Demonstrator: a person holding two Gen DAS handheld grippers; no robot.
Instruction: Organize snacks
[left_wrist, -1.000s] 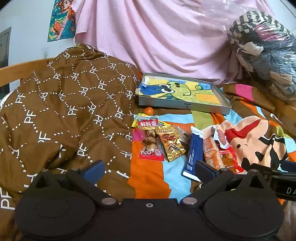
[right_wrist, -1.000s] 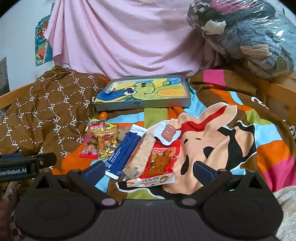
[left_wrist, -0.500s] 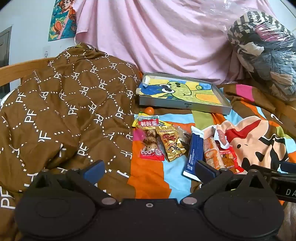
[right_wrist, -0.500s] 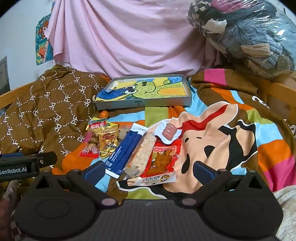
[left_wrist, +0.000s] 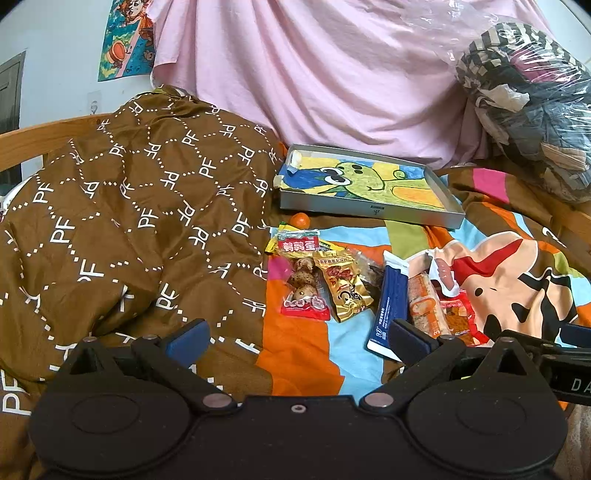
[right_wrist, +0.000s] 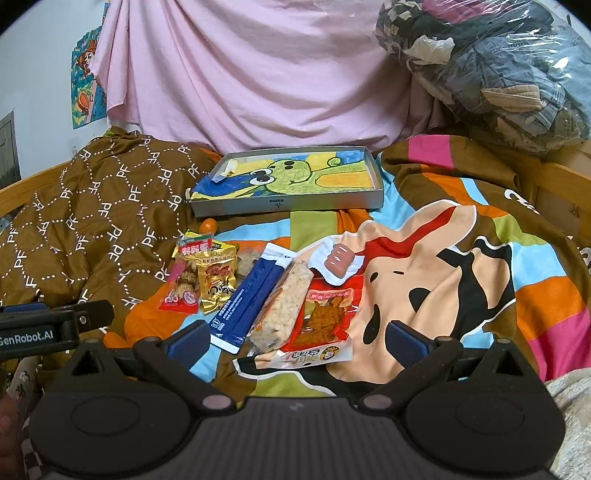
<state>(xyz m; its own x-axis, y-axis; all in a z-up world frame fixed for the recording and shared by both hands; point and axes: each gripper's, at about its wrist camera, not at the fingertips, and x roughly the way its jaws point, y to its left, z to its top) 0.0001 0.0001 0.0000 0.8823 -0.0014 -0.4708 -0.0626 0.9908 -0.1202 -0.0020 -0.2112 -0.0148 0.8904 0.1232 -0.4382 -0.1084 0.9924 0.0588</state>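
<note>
Several snack packs lie in a row on the cartoon bedspread: a red quail-egg pack (left_wrist: 303, 284) (right_wrist: 184, 282), a gold pack (left_wrist: 343, 286) (right_wrist: 216, 278), a blue sachet (left_wrist: 388, 306) (right_wrist: 247, 299), a rice bar (right_wrist: 284, 306) (left_wrist: 423, 302), a red-and-white pack (right_wrist: 321, 325) and a small sausage pack (right_wrist: 338, 260). Behind them sits a shallow grey tray (left_wrist: 369, 212) (right_wrist: 288, 205) lined with a dinosaur drawing. My left gripper (left_wrist: 299, 334) is open and empty, just short of the packs. My right gripper (right_wrist: 295, 338) is open around the near ends of the rice bar and red-and-white pack, without touching.
A small orange fruit (left_wrist: 299, 220) (right_wrist: 209, 225) lies before the tray. A brown patterned quilt (left_wrist: 129, 221) is heaped at the left. A plastic-wrapped bundle of clothes (right_wrist: 491, 66) sits at the back right, with a pink sheet (right_wrist: 251, 74) behind. The left gripper's body (right_wrist: 51, 328) shows in the right view.
Both grippers have crept slightly forward toward the snacks. Nothing has been taken hold of, and the packs lie as before.
</note>
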